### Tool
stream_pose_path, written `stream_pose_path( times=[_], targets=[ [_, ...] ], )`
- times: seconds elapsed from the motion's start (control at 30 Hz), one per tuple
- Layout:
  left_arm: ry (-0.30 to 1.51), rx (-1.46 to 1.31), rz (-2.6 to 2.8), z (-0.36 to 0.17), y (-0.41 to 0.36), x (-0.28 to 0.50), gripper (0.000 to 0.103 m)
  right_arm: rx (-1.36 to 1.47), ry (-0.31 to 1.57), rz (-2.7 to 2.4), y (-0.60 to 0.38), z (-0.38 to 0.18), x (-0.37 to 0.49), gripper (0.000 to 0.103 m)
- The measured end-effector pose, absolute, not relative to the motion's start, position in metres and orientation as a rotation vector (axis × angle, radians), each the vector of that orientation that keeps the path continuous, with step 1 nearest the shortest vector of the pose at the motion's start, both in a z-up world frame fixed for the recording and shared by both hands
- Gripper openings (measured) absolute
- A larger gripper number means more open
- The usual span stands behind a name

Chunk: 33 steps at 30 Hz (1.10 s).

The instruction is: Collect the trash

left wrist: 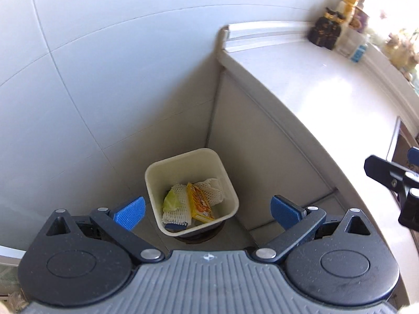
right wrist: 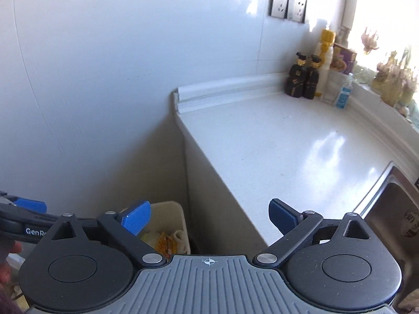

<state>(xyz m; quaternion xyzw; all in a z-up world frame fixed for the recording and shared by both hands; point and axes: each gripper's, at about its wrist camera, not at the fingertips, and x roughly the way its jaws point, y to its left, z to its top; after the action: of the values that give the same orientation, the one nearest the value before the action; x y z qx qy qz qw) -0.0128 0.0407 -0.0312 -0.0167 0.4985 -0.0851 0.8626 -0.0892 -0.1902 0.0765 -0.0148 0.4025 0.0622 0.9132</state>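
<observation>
Left wrist view looks down at your cream trash bin, standing upright on the floor in the corner between the tiled wall and the side of the white worktop. Its open mouth faces up. Inside you can count two white foam nets, one orange wrapper lying with its long side pointing from the wall toward you, and one green scrap. Your left gripper has its two blue fingers wide apart, with nothing between them. Your right gripper also has its fingers wide apart and empty. Two dark bottles stand at the back of the worktop.
</observation>
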Motion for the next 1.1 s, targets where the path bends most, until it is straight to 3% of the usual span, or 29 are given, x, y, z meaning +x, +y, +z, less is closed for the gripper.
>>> stream_pose_path(
  times=[0.4, 1.1],
  targets=[
    [0.977, 0.105, -0.163, -0.001, 0.007, -0.043, 0.102, 0.107, 0.765, -0.058, -0.232, 0.109, -0.129, 0.102],
    [0.981, 0.113, -0.086, 0.001, -0.005, -0.053, 0.102, 0.093, 0.826, -0.039, -0.246, 0.103, -0.128, 0.102]
  ],
)
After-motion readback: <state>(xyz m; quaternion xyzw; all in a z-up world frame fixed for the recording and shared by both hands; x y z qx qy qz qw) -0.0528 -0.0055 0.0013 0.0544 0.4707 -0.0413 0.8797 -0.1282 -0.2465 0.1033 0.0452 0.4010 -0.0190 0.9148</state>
